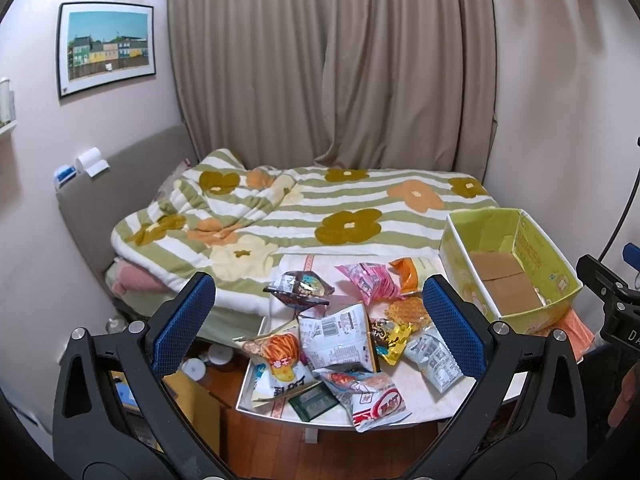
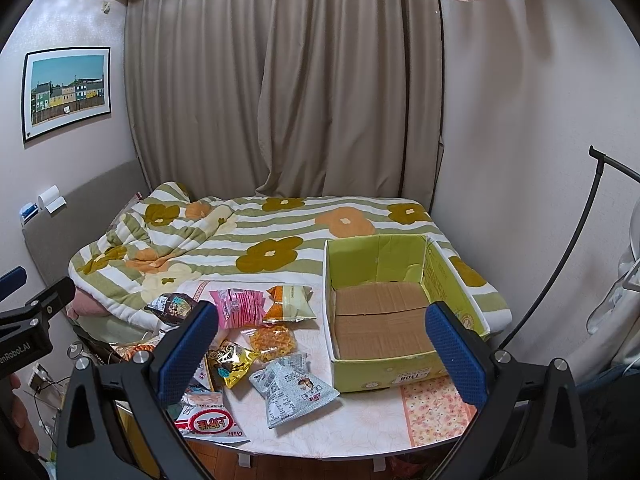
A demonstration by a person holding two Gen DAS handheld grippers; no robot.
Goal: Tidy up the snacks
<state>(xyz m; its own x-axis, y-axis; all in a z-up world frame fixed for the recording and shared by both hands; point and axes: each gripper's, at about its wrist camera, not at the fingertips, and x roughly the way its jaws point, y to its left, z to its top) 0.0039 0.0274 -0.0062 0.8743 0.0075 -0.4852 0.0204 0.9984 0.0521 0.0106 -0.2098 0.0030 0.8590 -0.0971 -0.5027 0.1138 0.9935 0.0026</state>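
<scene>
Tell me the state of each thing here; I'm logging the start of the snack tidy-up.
Left claw: open, holding nothing.
Right claw: open, holding nothing.
Green box: open-topped, no snacks inside.
Snack packets: loose pile on the table, none boxed.
Curtains: drawn shut.
Blanket: rumpled at the left.

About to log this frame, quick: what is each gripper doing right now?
Left gripper: open, holding nothing, above the snack packets.
Right gripper: open, holding nothing, in front of the empty box.
</scene>
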